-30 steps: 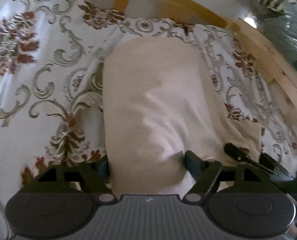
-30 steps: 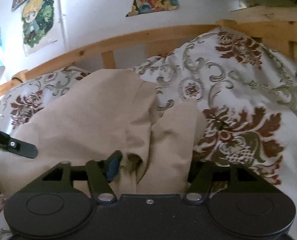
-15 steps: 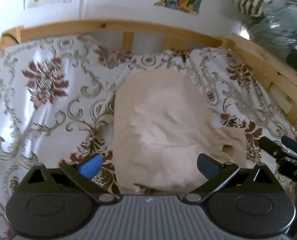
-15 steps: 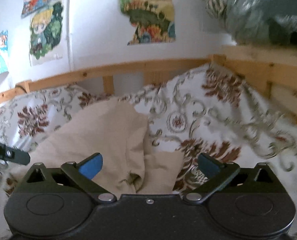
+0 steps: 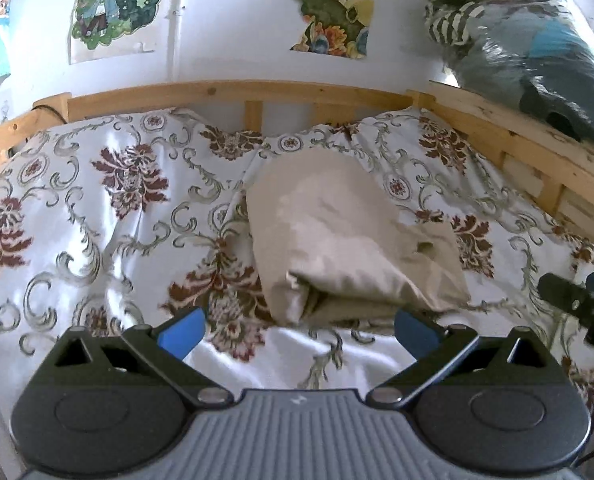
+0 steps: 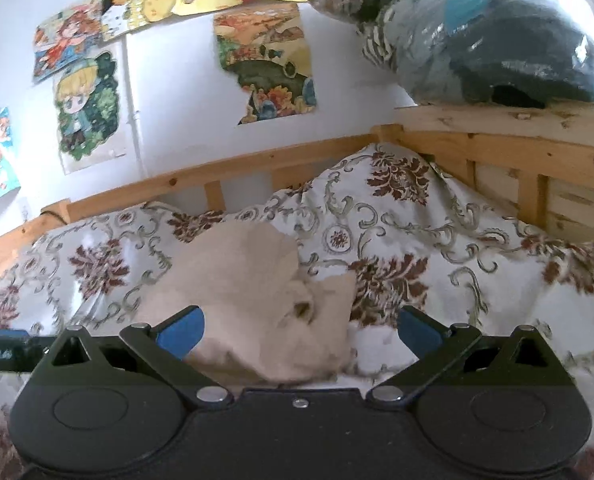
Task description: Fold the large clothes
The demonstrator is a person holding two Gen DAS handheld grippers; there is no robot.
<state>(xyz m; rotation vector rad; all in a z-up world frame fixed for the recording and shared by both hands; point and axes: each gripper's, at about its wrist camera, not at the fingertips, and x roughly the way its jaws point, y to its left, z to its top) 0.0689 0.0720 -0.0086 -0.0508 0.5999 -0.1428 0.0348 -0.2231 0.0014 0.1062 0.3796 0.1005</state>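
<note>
Two claws in view, both with jaws spread wide and nothing between the blue pads. Left claw [image 5: 295,330]: pads flank bare sheet, just short of the near edge of the garment [image 5: 349,240]; no contact. Right claw [image 6: 297,330]: the garment [image 6: 257,300] shows in the gap between its fingers, but the pads do not press on it.

Garment: beige, folded into a thick, roughly rectangular bundle, lying on the bed near the middle, long axis running away toward the far rail. Layered edges show at its near end in the left view. One flap sticks out on its right side, with a small dark hole or shadow near the flap's root. Top surface rumpled.

Bed: white sheet [image 5: 97,240] with dark-red and grey-green floral scrolls, bunched up high in the far right corner. Wooden rail [image 5: 233,92] along the far side and the right side.

Right claw's fingers [image 5: 569,300] enter the left view at the right edge, near the garment, not touching. Left claw's tip [image 6: 5,346] shows at the left edge of the right view, blurred.

Wall: white, several cartoon posters [image 6: 85,108]. A plastic-wrapped bundle [image 6: 497,48] of dark and blue fabric sits on top of the right-hand rail.
</note>
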